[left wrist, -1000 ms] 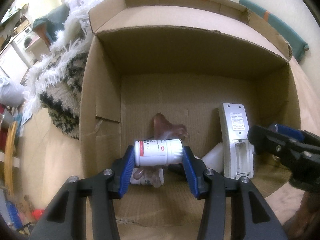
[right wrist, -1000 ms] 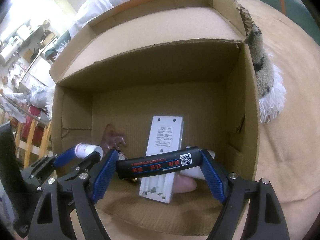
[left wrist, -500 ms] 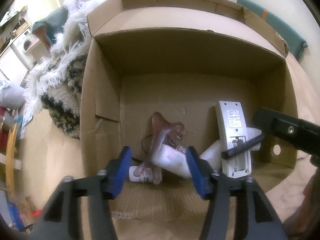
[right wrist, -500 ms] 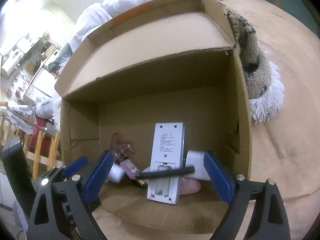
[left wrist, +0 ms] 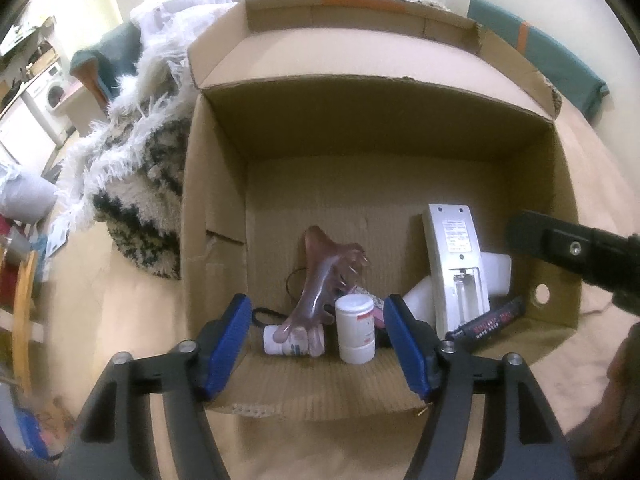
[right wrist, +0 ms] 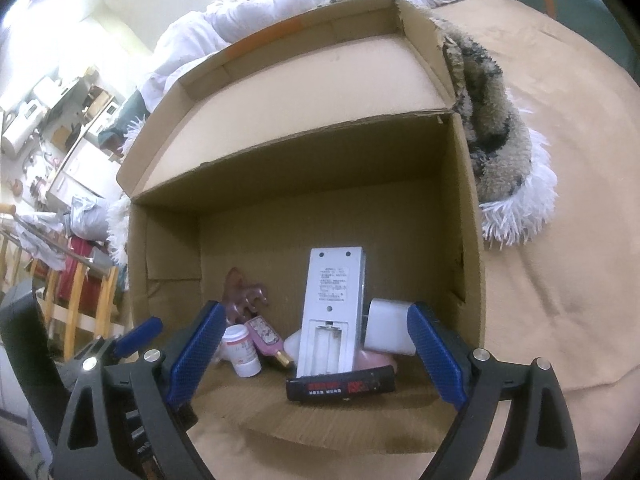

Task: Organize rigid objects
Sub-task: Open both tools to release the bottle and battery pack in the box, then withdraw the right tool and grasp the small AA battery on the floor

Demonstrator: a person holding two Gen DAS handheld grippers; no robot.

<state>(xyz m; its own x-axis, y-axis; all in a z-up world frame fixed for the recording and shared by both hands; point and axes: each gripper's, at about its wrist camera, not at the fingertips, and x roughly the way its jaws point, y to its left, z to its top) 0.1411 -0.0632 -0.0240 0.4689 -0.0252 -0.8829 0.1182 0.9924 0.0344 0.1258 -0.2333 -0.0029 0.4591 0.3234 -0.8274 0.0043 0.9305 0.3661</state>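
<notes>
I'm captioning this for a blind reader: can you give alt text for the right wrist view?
Open tongs hang over a cardboard box on a tan bed, nothing between the blue pads. Inside, a black red-labelled bar lies in front of a white remote, with a white pill bottle standing at left.

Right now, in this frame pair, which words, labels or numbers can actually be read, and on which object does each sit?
None can be quoted with confidence.
Black bar-shaped device with red label: red and white characters, too blurred to read.
White remote control lying back-up with its battery bay open: printed sticker, lines too small to read.
White upright pill bottle with red-edged label: print too small.
White bottle lying on its side: blue print, unreadable.
Brown cardboard box: no text visible.
</notes>
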